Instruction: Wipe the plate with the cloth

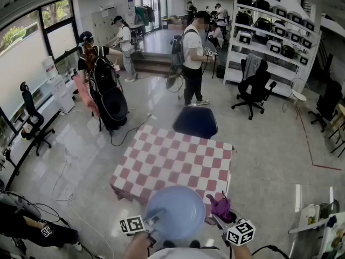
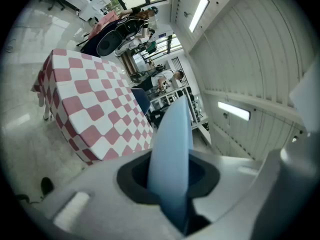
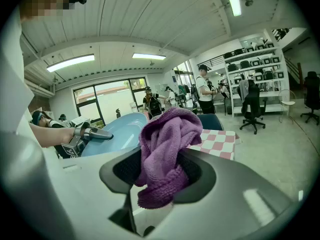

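A light blue plate (image 1: 176, 211) hangs in the air at the near edge of the checkered table (image 1: 178, 161). My left gripper (image 1: 153, 218) is shut on its left rim. In the left gripper view the plate (image 2: 171, 154) shows edge-on between the jaws. My right gripper (image 1: 218, 218) is shut on a bunched purple cloth (image 1: 221, 206), just right of the plate and apart from it. In the right gripper view the cloth (image 3: 164, 154) fills the jaws, with the plate (image 3: 115, 134) and the left gripper (image 3: 86, 134) beyond it to the left.
A dark blue chair (image 1: 195, 121) stands at the table's far side. Several people (image 1: 192, 55) stand further back, beside shelves (image 1: 269, 31) and a black office chair (image 1: 255, 88). A golf bag (image 1: 108, 93) stands at the left. Cables (image 1: 64, 188) lie on the floor.
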Tool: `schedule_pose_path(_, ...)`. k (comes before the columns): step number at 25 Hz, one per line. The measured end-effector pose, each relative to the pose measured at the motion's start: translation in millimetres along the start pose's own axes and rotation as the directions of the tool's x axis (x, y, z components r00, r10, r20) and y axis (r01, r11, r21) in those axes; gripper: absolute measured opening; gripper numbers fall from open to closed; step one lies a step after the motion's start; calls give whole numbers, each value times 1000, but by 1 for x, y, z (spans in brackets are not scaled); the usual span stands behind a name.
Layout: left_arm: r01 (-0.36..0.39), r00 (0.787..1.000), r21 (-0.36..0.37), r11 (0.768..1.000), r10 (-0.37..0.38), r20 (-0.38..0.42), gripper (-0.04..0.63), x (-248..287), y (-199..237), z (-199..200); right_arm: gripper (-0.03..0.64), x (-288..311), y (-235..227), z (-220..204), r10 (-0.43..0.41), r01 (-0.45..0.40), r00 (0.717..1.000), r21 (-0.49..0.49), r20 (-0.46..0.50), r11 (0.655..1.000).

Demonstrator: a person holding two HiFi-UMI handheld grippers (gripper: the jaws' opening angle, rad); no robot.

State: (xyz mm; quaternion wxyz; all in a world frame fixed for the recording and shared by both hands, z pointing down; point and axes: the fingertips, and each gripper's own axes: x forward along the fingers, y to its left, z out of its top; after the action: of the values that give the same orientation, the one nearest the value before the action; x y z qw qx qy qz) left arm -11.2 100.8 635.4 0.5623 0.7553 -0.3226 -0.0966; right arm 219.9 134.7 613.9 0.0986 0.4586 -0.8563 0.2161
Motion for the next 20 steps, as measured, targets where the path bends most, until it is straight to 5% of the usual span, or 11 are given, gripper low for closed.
schedule_pose_path(20, 14, 1000, -13, 1000, -15, -9, 75, -5, 5, 5, 178, 4, 8, -3, -15, 15, 1000, 19, -10, 1000)
